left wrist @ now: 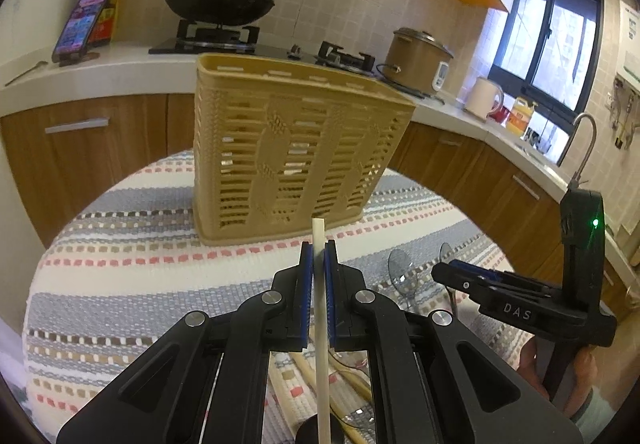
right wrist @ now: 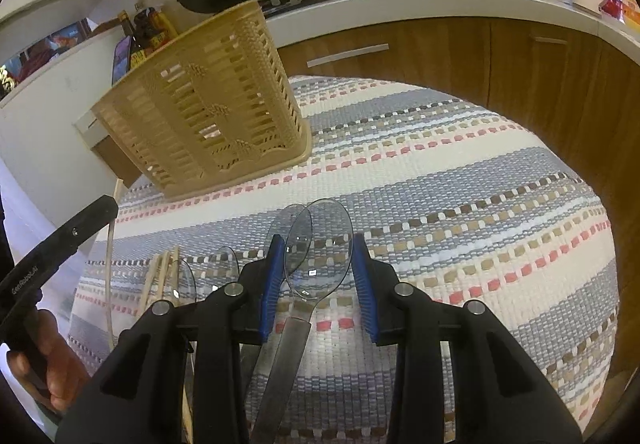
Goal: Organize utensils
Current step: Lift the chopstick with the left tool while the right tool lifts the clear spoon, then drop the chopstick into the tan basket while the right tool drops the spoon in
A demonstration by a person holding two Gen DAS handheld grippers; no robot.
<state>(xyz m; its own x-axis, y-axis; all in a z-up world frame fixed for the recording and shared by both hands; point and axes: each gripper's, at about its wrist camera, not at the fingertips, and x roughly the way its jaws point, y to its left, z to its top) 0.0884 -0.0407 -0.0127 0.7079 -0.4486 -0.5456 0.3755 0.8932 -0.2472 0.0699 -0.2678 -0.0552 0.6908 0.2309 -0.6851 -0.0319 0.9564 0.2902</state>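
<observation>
Centrally, a pale chopstick (left wrist: pixel 320 308) stood upright, clenched between the blue pads of the left tool (left wrist: pixel 319 256), above the striped cloth (left wrist: pixel 140 284) covering the round bench. Just beyond it, near the bench's far edge, stood a tan slotted utensil basket (left wrist: pixel 292 151). Nearer the front edge, the right tool (right wrist: pixel 316 272) had its jaws parted around a clear spoon (right wrist: pixel 320 244) with a metal handle; whether they gripped it was unclear. More chopsticks (right wrist: pixel 160 276) lay beside it.
</observation>
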